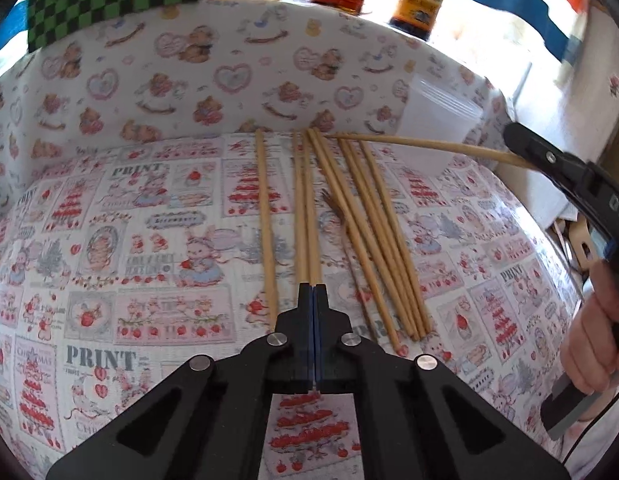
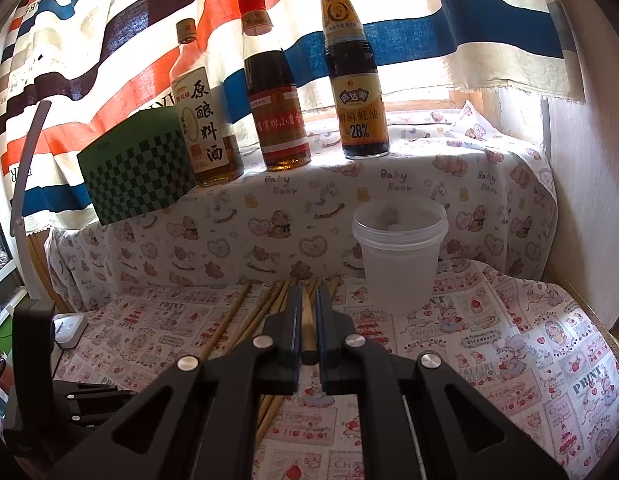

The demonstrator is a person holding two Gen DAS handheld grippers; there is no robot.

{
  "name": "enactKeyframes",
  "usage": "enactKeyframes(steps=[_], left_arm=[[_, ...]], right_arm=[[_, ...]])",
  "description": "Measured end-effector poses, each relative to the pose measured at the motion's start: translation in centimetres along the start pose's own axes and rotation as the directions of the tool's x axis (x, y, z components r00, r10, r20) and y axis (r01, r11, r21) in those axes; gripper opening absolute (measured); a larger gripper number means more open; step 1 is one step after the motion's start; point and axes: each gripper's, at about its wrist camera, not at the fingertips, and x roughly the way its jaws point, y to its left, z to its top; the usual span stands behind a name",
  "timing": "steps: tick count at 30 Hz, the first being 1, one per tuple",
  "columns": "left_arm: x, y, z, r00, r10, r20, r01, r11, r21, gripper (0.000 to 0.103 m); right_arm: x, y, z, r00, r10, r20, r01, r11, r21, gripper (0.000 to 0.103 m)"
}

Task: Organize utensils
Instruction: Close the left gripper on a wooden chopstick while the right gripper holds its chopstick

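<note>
A green checked box [image 2: 137,176] sits far left on the ledge, next to three sauce bottles [image 2: 277,92]. Below, wooden chopsticks [image 1: 373,232] lie side by side on the table [image 1: 129,240]. The left gripper [image 1: 313,292] is pressed together, nothing in it, just above two of them. The right gripper [image 2: 307,312] pinches one chopstick [image 1: 429,144]. A clear plastic cup [image 2: 397,256] stands to the right.

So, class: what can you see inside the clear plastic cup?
The cup looks empty of chopsticks; something small and pale blurs near its rim, unidentifiable. Its frosted wall hides the bottom.
</note>
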Motion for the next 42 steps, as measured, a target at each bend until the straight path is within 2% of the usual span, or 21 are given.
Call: enactKeyframes(steps=[2, 5, 8, 14, 17, 18, 19, 20, 21, 22, 29, 34, 37, 39, 40, 42], left_arm=[[0.0, -0.3, 0.0, 0.999, 0.035, 0.007, -0.035, 0.999, 0.015, 0.000], [0.1, 0.2, 0.1, 0.999, 0.042, 0.003, -0.042, 0.999, -0.007, 0.000], [0.2, 1.0, 0.2, 1.000, 0.017, -0.012, -0.017, 0.999, -0.033, 0.000], [0.0, 0.6, 0.1, 0.999, -0.004, -0.032, 0.004, 1.000, 0.000, 0.001], [0.0, 0.2, 0.0, 0.999, 0.045, -0.029, -0.044, 0.999, 0.028, 0.001], [0.1, 0.1, 0.1, 0.997, 0.068, -0.035, -0.067, 0.997, 0.035, 0.005], [0.2, 0.3, 0.2, 0.996, 0.079, -0.044, -0.079, 0.997, 0.019, 0.011], [0.3, 0.9, 0.2, 0.996, 0.060, -0.068, -0.062, 0.998, -0.028, 0.014], [0.5, 1.3, 0.2, 0.996, 0.039, -0.083, -0.044, 0.997, -0.058, 0.011], [0.4, 1.3, 0.2, 0.996, 0.049, -0.079, -0.053, 0.997, -0.050, 0.008], [0.4, -0.8, -0.4, 0.990, 0.127, -0.053, -0.122, 0.988, 0.089, 0.007], [0.5, -1.5, -0.4, 0.988, 0.142, -0.054, -0.132, 0.978, 0.164, 0.007], [0.4, -1.1, -0.2, 0.990, 0.127, -0.062, -0.118, 0.984, 0.131, 0.007], [0.1, -0.9, -0.3, 0.991, 0.128, -0.039, -0.122, 0.983, 0.135, 0.006], [-0.8, -1.4, -0.4, 0.991, 0.128, 0.027, -0.131, 0.978, 0.160, 0.006], [-3.1, -2.5, -0.5, 0.979, 0.122, 0.162, -0.154, 0.968, 0.199, 0.006]], right_arm=[[0.0, 0.0, 0.0, 1.000, 0.001, -0.001, -0.001, 1.000, 0.004, 0.006], [-0.1, -0.1, 0.0, 1.000, 0.001, 0.001, -0.001, 1.000, 0.007, 0.006], [-0.1, -0.1, 0.0, 1.000, -0.001, 0.002, 0.001, 1.000, 0.006, 0.006], [0.0, 0.0, 0.0, 1.000, -0.004, -0.001, 0.004, 1.000, 0.001, 0.006], [0.0, 0.0, 0.0, 1.000, -0.006, -0.001, 0.006, 1.000, 0.001, 0.006], [0.0, -0.1, 0.0, 1.000, -0.006, 0.000, 0.006, 1.000, 0.002, 0.006], [0.0, -0.1, -0.1, 1.000, -0.007, 0.000, 0.007, 1.000, 0.002, 0.006], [0.0, -0.1, -0.1, 1.000, -0.008, -0.001, 0.008, 1.000, 0.003, 0.006], [0.1, -0.1, -0.1, 1.000, -0.010, -0.002, 0.010, 1.000, 0.003, 0.006], [0.1, -0.2, -0.1, 1.000, -0.011, -0.004, 0.011, 1.000, 0.003, 0.006], [0.3, -0.1, -0.2, 1.000, -0.019, -0.009, 0.019, 1.000, -0.002, 0.006], [0.4, -0.1, -0.2, 1.000, -0.024, -0.008, 0.024, 1.000, -0.001, 0.006], [0.3, -0.2, -0.2, 1.000, -0.022, -0.001, 0.022, 1.000, -0.001, 0.006], [0.0, -0.3, 0.0, 1.000, -0.009, 0.014, 0.009, 1.000, -0.002, 0.006], [-0.3, -0.3, 0.2, 1.000, -0.008, 0.022, 0.008, 1.000, -0.001, 0.006], [-0.9, -0.5, 0.6, 0.999, -0.002, 0.042, 0.002, 1.000, 0.004, 0.006]])
